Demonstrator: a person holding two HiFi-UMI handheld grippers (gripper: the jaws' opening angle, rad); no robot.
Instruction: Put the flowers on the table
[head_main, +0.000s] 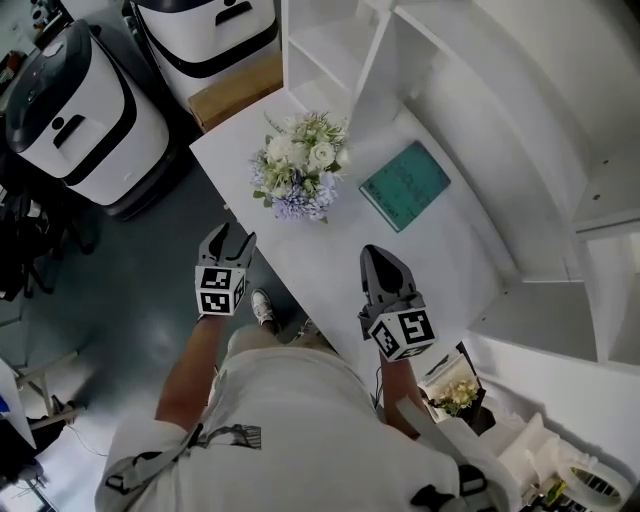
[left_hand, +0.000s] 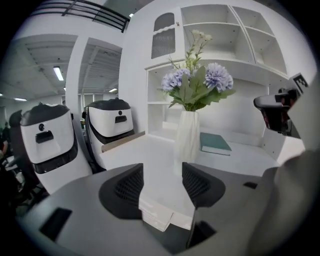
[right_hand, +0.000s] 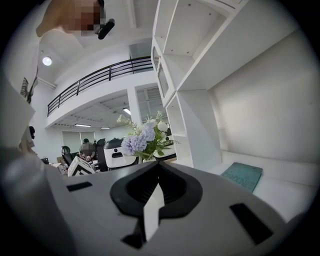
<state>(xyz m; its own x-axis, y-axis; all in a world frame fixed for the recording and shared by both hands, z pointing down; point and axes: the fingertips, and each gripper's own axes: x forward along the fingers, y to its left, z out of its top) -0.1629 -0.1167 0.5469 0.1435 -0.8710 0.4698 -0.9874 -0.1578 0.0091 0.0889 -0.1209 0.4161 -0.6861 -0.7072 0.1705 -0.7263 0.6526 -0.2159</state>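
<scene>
The flowers (head_main: 300, 165) stand upright in a white vase (left_hand: 187, 135) on the white table (head_main: 330, 265), beside a teal book (head_main: 405, 185). The left gripper (head_main: 230, 237) hovers off the table's edge, apart from the vase, with its jaws parted and nothing between them. The right gripper (head_main: 381, 256) is over the table with its jaws pressed together, empty.

We wear a white short-sleeved shirt (head_main: 300, 430) with dark print; the grey left gripper (head_main: 236, 238) and right gripper (head_main: 378, 256) each bear a black-and-white marker cube (head_main: 220, 288).
</scene>
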